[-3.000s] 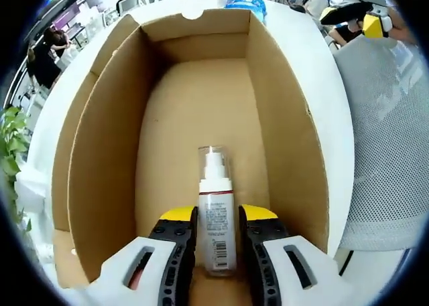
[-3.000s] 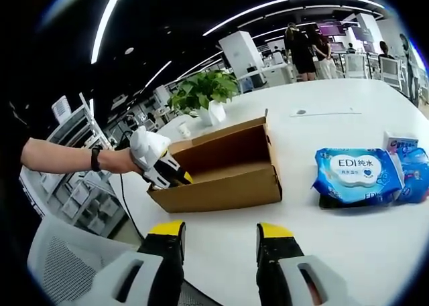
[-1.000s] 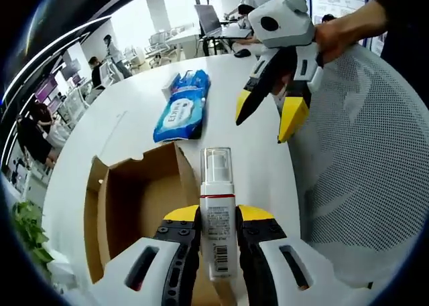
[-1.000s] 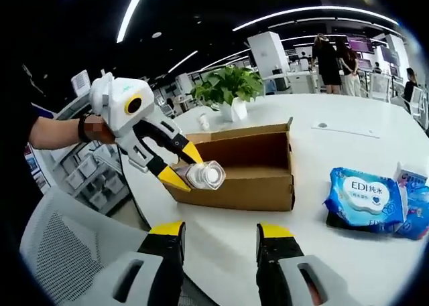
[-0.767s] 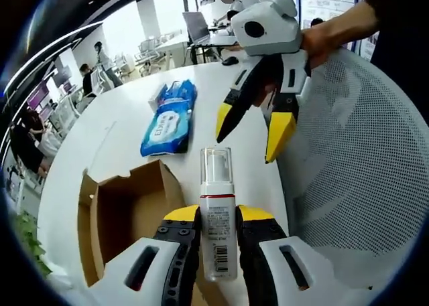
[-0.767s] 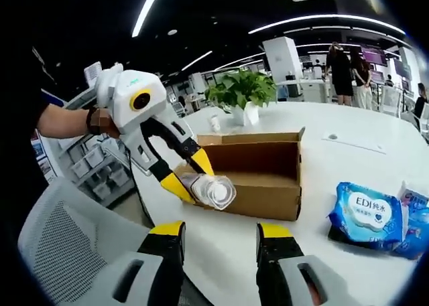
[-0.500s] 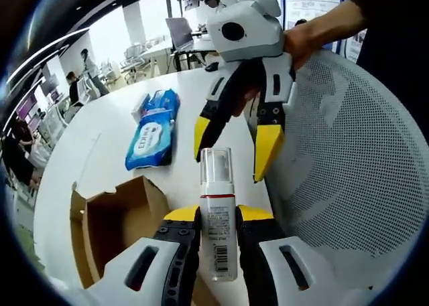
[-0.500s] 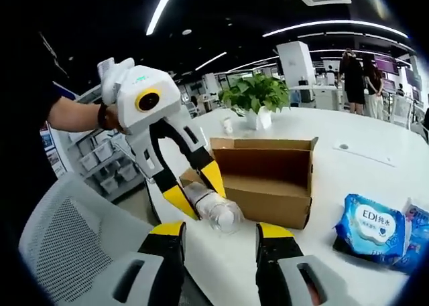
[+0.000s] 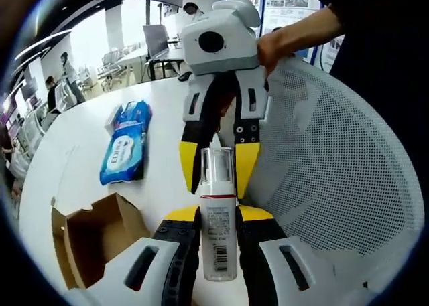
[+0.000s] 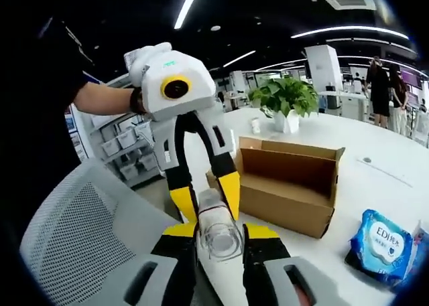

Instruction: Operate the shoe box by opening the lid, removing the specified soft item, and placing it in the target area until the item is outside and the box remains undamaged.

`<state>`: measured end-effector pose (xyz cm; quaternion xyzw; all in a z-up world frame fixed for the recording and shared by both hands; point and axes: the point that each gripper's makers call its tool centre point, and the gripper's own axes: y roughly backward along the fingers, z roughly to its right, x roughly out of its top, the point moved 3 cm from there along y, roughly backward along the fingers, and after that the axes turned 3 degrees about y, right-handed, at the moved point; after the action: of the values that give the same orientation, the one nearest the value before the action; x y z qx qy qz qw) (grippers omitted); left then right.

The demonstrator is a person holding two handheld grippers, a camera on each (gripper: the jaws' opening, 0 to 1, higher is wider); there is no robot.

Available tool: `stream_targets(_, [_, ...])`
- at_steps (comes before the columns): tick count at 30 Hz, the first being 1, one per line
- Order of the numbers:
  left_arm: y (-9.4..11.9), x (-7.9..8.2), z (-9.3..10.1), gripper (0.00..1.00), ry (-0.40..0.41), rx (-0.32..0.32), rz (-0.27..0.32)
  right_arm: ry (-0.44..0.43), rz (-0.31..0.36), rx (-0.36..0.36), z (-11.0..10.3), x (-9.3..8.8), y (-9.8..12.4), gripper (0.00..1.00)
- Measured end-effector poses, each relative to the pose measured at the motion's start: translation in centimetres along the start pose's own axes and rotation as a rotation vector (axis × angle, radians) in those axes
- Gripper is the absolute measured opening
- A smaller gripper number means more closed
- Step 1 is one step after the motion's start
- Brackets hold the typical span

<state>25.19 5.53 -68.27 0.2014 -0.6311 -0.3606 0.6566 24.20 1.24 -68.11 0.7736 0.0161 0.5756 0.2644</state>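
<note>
The left hand-held gripper (image 9: 218, 215) pinches the pump bottle (image 9: 218, 225), now lifted clear of the open shoe box (image 10: 288, 185) that sits by the counter (image 9: 80, 145) edge. Over the last second the right hand-held gripper (image 10: 221, 234) has closed in: its jaws now bracket the bottle's cap, apparently pressing on it. A hand-over looks under way, placement still pending
</note>
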Motion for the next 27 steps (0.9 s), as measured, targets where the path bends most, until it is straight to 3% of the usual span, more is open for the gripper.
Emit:
stream_targets(3, [-0.1, -0.1, 0.5, 0.19, 0.010, -0.042, 0.004, 0.009, -0.003, 0.039, -0.8, 0.0, 0.2, 0.19])
stream_targets(11, [0.1, 0.0, 1.1, 0.20, 0.069, -0.122, 0.031, -0.038, 0.028, 0.052, -1.3, 0.3, 0.2, 0.17])
stream_targets(18, [0.0, 0.4, 0.7, 0.21, 0.125, -0.127, 0.072, -0.098, 0.045, 0.038, -0.6, 0.5, 0.4, 0.17])
stream_targets(27, [0.0, 0.5, 0.3, 0.22, 0.131, -0.101, 0.081, -0.114, 0.051, 0.030, -0.2, 0.5, 0.7, 0.17])
